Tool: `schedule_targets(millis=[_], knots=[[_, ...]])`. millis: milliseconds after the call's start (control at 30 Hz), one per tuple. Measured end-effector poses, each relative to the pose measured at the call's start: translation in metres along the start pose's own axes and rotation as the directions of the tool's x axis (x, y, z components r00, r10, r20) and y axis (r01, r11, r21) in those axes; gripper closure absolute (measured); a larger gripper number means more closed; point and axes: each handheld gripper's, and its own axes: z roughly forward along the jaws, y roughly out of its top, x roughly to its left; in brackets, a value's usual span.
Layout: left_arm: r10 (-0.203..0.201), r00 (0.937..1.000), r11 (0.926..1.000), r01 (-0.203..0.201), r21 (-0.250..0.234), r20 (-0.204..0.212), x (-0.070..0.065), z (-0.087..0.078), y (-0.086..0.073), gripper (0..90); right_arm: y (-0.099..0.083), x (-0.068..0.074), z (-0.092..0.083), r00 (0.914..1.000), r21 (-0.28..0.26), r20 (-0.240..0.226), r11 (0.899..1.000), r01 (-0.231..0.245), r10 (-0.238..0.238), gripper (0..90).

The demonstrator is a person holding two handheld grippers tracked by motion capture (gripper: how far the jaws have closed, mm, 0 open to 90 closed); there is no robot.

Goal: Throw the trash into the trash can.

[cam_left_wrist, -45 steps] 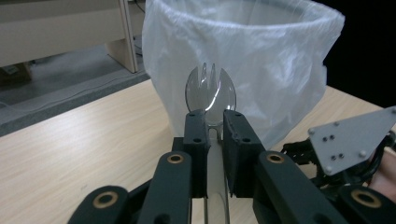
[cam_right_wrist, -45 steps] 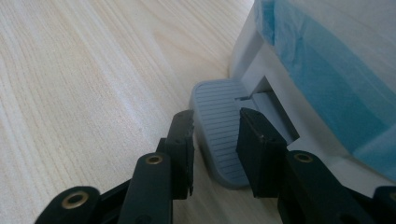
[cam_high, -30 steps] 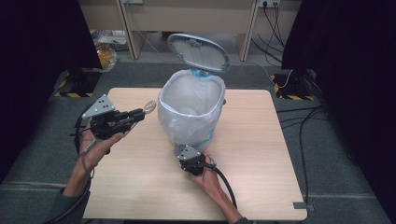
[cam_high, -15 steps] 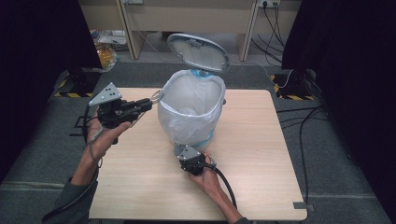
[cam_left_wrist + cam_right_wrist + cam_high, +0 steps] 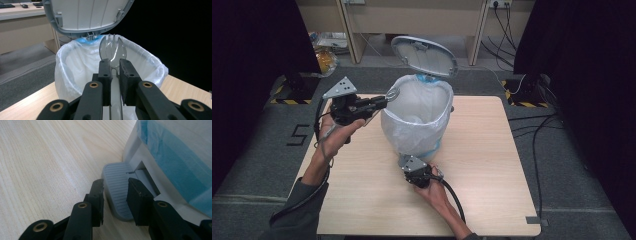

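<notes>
Dark curtains and grey carpet surround a pale wooden bench (image 5: pixel 492 165) carrying a pedal bin (image 5: pixel 414 125) lined with a white bag, its grey lid (image 5: pixel 424 54) raised. Left hand-held gripper (image 5: pixel 379 101): jaws closed on the handle of a clear plastic spork (image 5: pixel 113 51), whose head projects ahead of the jaws and hangs at the near rim of the bin, below the lid's underside. Right hand-held gripper (image 5: pixel 115 195): jaws nearly closed and pressing down on the ribbed grey pedal (image 5: pixel 115 191) at the bin's foot, pads flanking it. Judged risks: if the right hand-held gripper slides off the pedal, the lid would drop onto the spork and the left jaws; if the spork is let go before its head passes the rim, it could catch the bag's fold and fall outside onto the bench. Clearance: the bin's mouth ahead of the left hand-held gripper is wide, while the lid limits room above; open bench lies to both sides of the right hand-held gripper, with the bin wall just beside it.
</notes>
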Motion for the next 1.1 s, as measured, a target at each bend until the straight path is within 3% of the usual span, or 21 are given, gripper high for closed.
schedule_targets(millis=[1100], knots=[[-0.027,0.9994,0.9995,0.027,0.02,0.021,0.0,0.068,0.027,80.5,0.0,0.0,0.0,1.0,-0.001,-0.003,1.0,0.003,-0.003,65.9]])
